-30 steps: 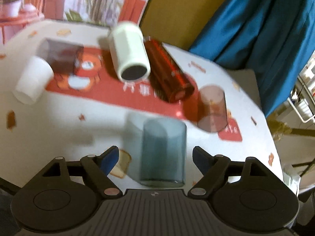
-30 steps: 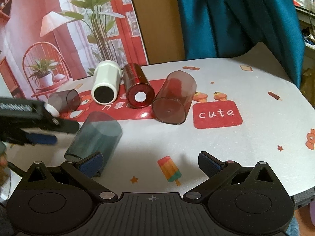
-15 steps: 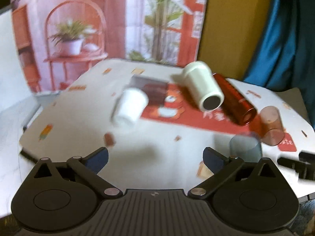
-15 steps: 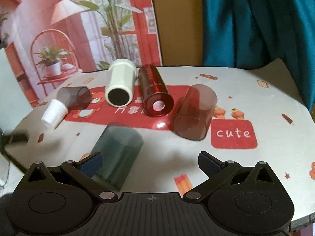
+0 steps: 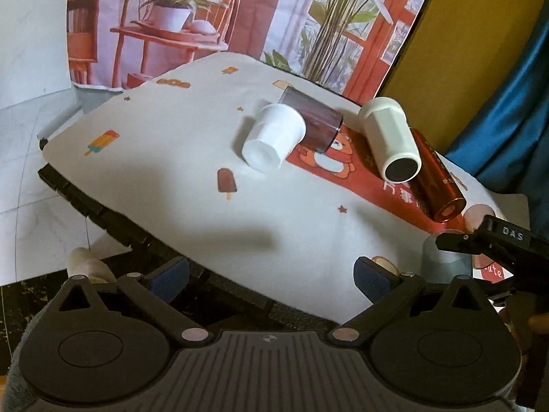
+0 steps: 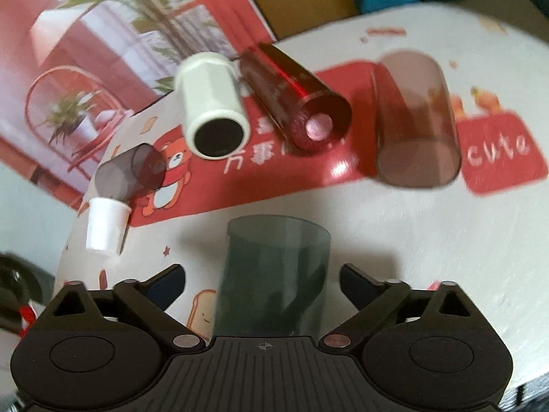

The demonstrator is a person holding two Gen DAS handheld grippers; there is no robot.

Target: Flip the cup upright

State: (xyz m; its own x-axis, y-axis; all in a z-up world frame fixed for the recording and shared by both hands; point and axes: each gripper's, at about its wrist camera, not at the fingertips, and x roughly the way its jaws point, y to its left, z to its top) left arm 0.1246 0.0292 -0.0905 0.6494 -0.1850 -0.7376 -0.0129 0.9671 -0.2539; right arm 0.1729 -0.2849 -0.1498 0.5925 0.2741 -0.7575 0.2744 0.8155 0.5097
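A grey-green translucent cup (image 6: 274,274) sits on the table between the spread fingers of my right gripper (image 6: 262,279), which is open around it without touching. In the left wrist view only a sliver of this cup (image 5: 442,262) shows, behind the right gripper's black body (image 5: 497,243). My left gripper (image 5: 271,274) is open and empty, held back over the table's near-left edge. Other cups lie on their sides: a small white one (image 5: 272,140), a smoky one (image 5: 314,120), a cream one (image 6: 212,110), a dark red one (image 6: 298,99) and a brownish one (image 6: 415,123).
The round table (image 5: 164,113) carries a white cloth with a red printed strip (image 6: 308,158). Its black edge (image 5: 113,219) runs below the left gripper, with floor tiles to the left. A printed backdrop and a blue curtain stand behind.
My left gripper has pulled back to the left, away from the grey-green cup. My right gripper has moved left and forward, so the cup now stands between its fingers.
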